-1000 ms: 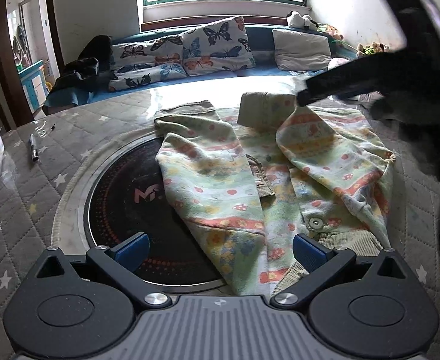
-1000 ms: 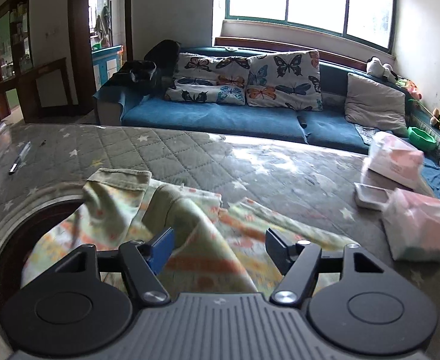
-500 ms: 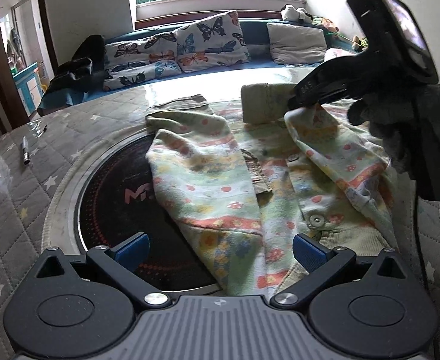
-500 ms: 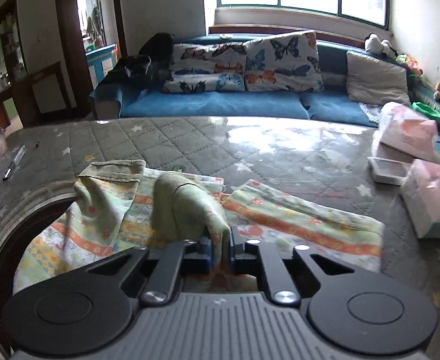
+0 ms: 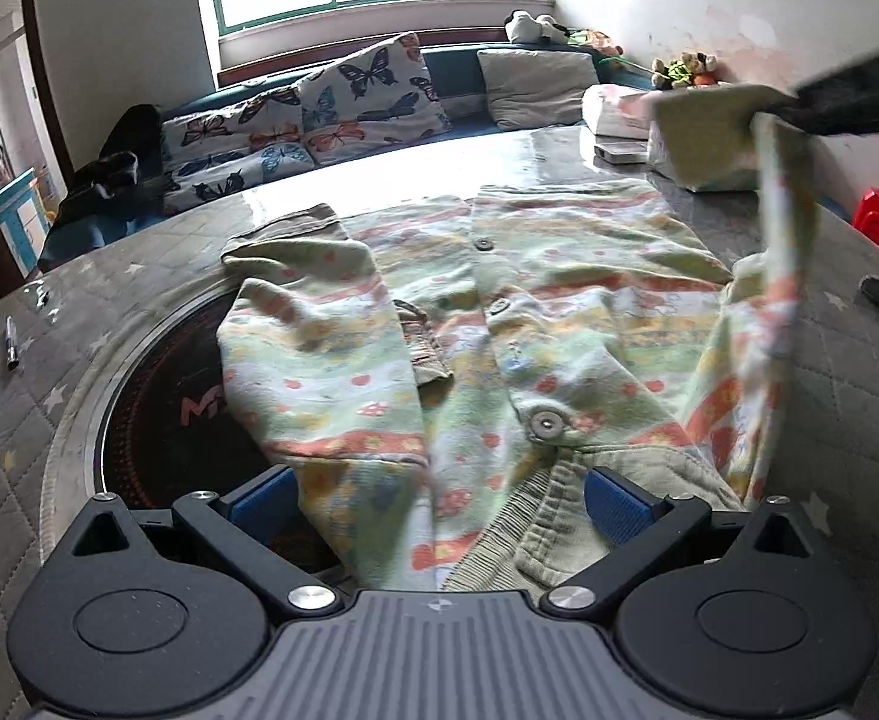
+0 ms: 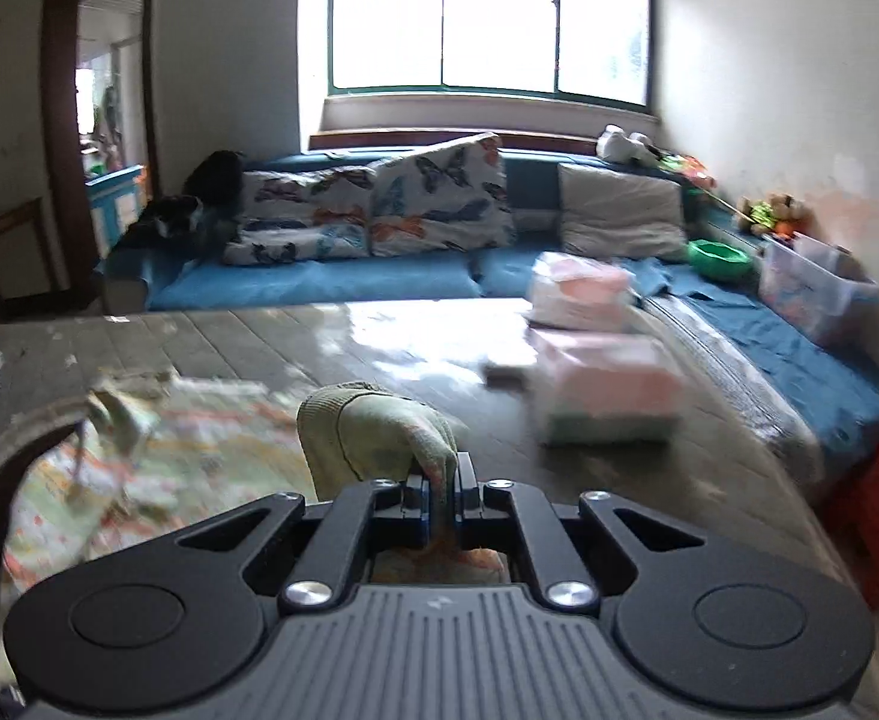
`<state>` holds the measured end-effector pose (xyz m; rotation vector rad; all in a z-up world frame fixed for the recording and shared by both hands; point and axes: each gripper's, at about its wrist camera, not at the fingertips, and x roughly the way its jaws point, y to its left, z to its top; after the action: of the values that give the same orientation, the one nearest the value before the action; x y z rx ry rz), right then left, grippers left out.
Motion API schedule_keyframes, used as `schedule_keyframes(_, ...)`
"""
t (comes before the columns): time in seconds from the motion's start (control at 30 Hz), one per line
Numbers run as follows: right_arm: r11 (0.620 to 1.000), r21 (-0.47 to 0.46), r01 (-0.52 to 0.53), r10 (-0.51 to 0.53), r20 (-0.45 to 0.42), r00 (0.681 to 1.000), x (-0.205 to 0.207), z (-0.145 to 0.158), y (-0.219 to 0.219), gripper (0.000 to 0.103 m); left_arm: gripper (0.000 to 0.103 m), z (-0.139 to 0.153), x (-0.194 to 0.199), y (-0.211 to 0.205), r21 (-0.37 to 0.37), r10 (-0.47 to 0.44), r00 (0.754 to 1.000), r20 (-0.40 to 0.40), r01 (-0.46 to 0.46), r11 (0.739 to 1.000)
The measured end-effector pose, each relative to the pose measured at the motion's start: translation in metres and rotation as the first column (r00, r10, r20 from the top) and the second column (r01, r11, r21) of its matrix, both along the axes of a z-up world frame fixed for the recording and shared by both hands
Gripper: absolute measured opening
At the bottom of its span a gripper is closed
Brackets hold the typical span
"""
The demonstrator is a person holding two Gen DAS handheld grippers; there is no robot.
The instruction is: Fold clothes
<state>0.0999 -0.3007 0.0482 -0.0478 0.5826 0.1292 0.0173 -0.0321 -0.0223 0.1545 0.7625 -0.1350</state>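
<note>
the right gripper (image 6: 439, 495) is now pinching the cuff of the sleeve (image 5: 778, 276) with its jaws closed tight on the cloth, and it is holding that sleeve up in the air at the right of the table (image 5: 157, 240). half a second ago the same cuff was only just gripped low over the cardigan (image 5: 499, 330); a second ago these jaws were wide apart above it. so the sleeve has gone from lying across the chest to hanging stretched from shoulder to cuff, and the front with its buttons (image 5: 546, 422) is lying uncovered. i judge this to be the opening of a sleeve fold: the lifted sleeve is being readied to be laid flat again, probably straighter.

the left gripper (image 5: 439, 504) is hovering wide open over the near hem, its blue pads (image 5: 613, 507) on either side of the ribbed edge, gripping nothing. the other sleeve is lying folded across the left half of the garment, which is spread in the middle of the table, partly over the dark round inset (image 5: 157, 420).

the only writing is on that inset: pinkish letters beginning with "m", the rest being hidden under the cloth.
</note>
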Motion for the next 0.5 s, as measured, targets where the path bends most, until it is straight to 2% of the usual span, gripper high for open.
schedule_keyframes(0.23,0.995,-0.004,0.103,-0.103,-0.107,0.989,-0.036,-0.044,-0.051,0.008,0.103,-0.002,-0.009,-0.005,0.015,-0.018,1.0,0.002,0.018,1.0)
schedule_keyframes(0.27,0.993,0.003,0.117,-0.116,-0.106,0.988,-0.039,-0.05,-0.057,0.01,0.103,-0.002,-0.01,-0.006,0.018,-0.019,1.0,0.001,0.019,1.0)
schedule_keyframes(0.33,0.988,0.028,0.15,-0.146,-0.116,0.982,-0.045,-0.059,-0.069,0.025,0.103,-0.004,-0.012,-0.007,0.024,-0.021,1.0,0.001,0.021,0.999)
schedule_keyframes(0.4,0.981,0.058,0.186,-0.177,-0.129,0.976,-0.051,-0.067,-0.082,0.035,0.103,-0.004,-0.012,-0.007,0.026,-0.02,1.0,0.002,0.02,0.999)
schedule_keyframes(0.5,0.971,0.073,0.229,-0.219,-0.126,0.968,-0.061,-0.072,-0.097,0.035,0.103,-0.004,-0.013,-0.006,0.027,-0.017,1.0,0.002,0.017,1.0)
